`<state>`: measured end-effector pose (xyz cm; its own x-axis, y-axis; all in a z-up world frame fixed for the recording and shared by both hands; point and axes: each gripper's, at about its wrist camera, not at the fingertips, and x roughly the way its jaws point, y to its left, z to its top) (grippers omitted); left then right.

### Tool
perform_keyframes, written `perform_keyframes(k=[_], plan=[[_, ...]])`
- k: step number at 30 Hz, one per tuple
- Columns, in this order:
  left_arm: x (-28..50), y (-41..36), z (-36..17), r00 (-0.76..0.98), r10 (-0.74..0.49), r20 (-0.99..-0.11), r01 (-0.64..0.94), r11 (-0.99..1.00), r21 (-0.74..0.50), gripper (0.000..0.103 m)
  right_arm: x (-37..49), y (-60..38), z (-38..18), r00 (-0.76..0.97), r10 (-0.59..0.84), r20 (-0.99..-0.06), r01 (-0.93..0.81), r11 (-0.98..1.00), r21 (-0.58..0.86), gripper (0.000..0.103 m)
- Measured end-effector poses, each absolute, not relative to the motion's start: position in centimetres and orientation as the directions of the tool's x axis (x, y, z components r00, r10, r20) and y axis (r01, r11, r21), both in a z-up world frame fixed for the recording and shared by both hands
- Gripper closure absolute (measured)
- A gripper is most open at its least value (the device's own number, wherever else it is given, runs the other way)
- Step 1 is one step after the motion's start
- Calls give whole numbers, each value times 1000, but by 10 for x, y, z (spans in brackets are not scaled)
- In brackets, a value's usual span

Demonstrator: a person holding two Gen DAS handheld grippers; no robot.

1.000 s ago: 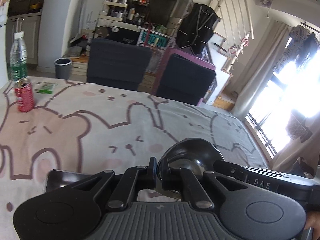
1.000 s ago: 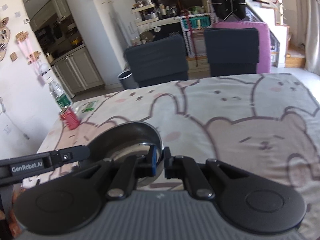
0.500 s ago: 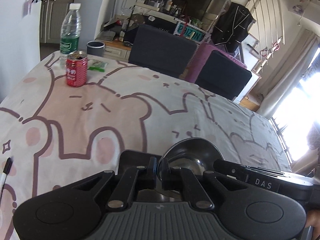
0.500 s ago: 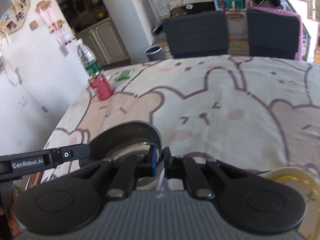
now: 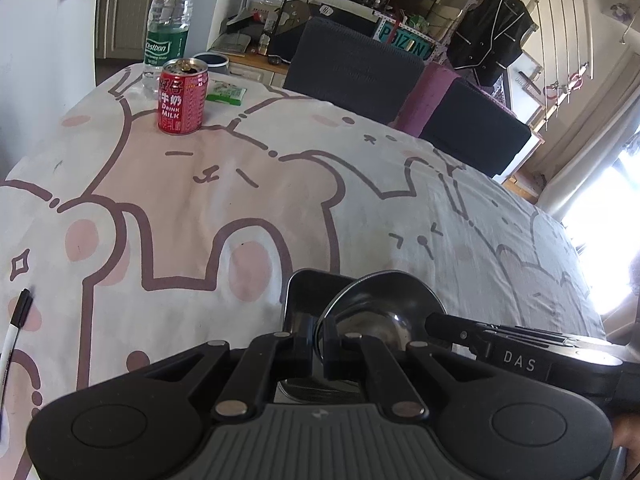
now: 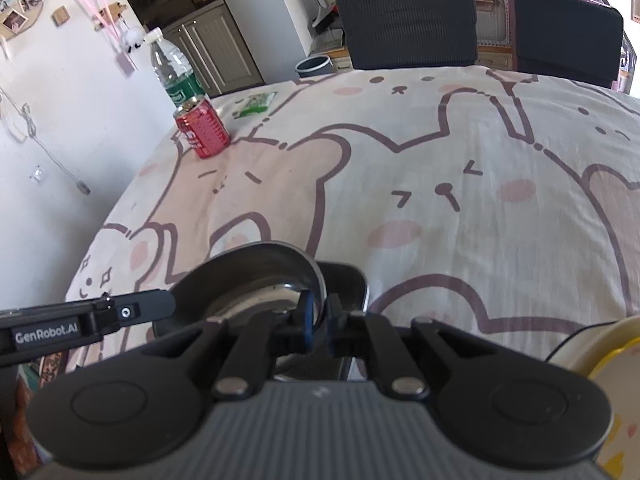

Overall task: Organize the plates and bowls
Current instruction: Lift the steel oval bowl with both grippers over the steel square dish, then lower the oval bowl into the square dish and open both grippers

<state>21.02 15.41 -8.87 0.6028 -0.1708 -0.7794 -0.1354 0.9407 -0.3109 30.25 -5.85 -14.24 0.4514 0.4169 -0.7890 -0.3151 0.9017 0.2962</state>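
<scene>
A table draped in a cartoon-bear tablecloth (image 5: 280, 208), seen from both wrist cameras. The left gripper (image 5: 318, 338) has its jaws closed onto the near rim of a round steel bowl (image 5: 384, 300); the right gripper (image 6: 318, 314) clamps the opposite rim of the same bowl (image 6: 248, 276). Each gripper's body appears in the other's view, entering from the 3 o'clock edge in the left view and from 9 o'clock in the right. The bowl is tilted, its hollow facing the left camera. Directly beyond it lies a dark rectangular tray (image 5: 308, 284), visible in the right view (image 6: 348, 280) as well; whether the bowl touches the tray cannot be told.

In the left view, at 11 o'clock from the bowl and well apart from it, a red drink can (image 5: 183, 98) stands upright, with a clear water bottle (image 5: 168, 24) just behind it and a small green packet (image 5: 226, 94) beside. A marker pen (image 5: 16, 328) lies at the 9 o'clock edge. In the right view, a yellow-rimmed dish (image 6: 600, 360) shows partly at 4 o'clock. Two dark chairs (image 6: 408, 24) stand along the table's far side.
</scene>
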Motion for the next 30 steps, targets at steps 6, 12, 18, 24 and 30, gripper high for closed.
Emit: perform_keyframes(k=[6,12,18,24,30], plan=[[215,154,-103,575,-171,-800,-143,942,-304,99,309,-55,-150,440,404,-802,-317,905,282,95],[217,155,-107,567,-170,-806,-145,943,-300,99,315,-53,-155,429,401,-810,-320,906,278,95],[218,152,-112,545,-171,-821,-135,948,-287,99,317,-48,-158,432,387,-815,-328,909,258,95],[218,150,-115,533,-169,-829,-129,952,-277,99,319,-50,-161,436,383,-815,-311,913,263,95],[218,149,-114,533,-176,-827,-121,952,-281,99,320,-49,-159,444,394,-805,-314,910,272,93]])
